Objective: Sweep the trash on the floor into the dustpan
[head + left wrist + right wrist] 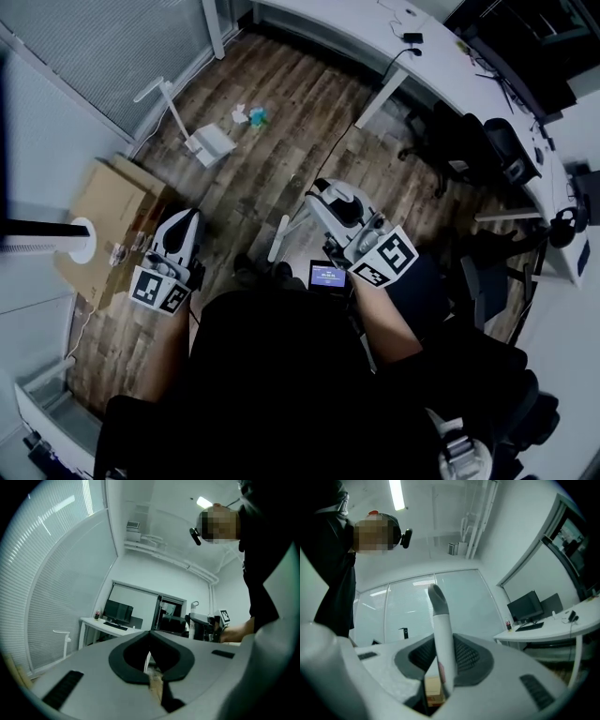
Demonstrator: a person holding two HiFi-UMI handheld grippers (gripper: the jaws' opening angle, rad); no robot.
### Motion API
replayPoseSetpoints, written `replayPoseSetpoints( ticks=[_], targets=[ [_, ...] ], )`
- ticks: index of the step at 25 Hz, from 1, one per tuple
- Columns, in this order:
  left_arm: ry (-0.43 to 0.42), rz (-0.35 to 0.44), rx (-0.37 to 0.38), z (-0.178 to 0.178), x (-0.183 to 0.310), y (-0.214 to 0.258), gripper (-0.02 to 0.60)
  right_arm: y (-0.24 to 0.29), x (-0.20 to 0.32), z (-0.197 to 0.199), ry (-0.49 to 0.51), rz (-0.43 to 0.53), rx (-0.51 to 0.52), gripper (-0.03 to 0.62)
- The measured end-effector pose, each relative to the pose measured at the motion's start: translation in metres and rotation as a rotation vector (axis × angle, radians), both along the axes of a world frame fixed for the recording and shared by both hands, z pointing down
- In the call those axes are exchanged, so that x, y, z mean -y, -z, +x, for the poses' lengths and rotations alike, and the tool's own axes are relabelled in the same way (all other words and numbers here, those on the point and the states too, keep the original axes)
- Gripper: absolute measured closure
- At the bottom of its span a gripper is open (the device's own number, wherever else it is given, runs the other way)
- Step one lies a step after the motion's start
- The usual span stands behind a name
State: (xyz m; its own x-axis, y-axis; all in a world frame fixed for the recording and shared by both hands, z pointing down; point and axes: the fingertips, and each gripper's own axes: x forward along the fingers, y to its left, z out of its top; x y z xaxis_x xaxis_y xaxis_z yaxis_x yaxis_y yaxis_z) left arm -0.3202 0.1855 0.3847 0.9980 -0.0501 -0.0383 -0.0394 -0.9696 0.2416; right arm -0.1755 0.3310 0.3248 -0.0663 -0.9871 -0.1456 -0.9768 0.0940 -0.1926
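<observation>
Right gripper (pixel 323 195) is clamped on the broom handle (pixel 443 634), a white tube with a grey cap. The tube stands upright between the pads and pokes well above them. Brush end is out of sight under the person.

Left gripper (pixel 150 634): jaws closed tip to tip, nothing between them, only floor visible through the small gap behind the tips. It is held low at the person's left, above the cardboard box (pixel 108 202).

White dustpan (pixel 214 143) sits on the wood floor (pixel 309 103) ahead of the person, near the blinds, with its long handle angled up and away to the left. Trash (pixel 248 115) lies just beside the pan on its far right: a crumpled white piece and a teal bit. It is on the floor, not in the pan. Both are well apart from the grippers.

White table (pixel 441 56) runs along the far right, with office chairs (pixel 469 141) beside it.
</observation>
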Motion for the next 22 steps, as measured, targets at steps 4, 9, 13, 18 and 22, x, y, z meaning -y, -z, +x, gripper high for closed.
replayPoseSetpoints(
  ticks=[4, 9, 13, 18, 22],
  targets=[
    [0.076, 0.038, 0.016, 0.001, -0.004, 0.003, 0.588, -0.002, -0.017, 0.008, -0.039, -0.019, -0.021, 0.491],
    [0.119, 0.048, 0.025, 0.003, -0.009, 0.002, 0.588, -0.001, -0.039, 0.020, -0.049, -0.013, -0.030, 0.490],
    [0.157, 0.043, 0.029, 0.003, -0.013, 0.002, 0.588, -0.004, -0.059, 0.036, -0.085, -0.005, -0.028, 0.488],
    [0.165, 0.054, 0.053, 0.005, -0.029, -0.001, 0.588, -0.003, -0.077, 0.047, -0.092, 0.010, -0.021, 0.489],
    [0.156, 0.087, 0.080, 0.015, -0.045, -0.003, 0.588, -0.006, -0.082, 0.054, -0.086, 0.019, -0.011, 0.490]
  ],
)
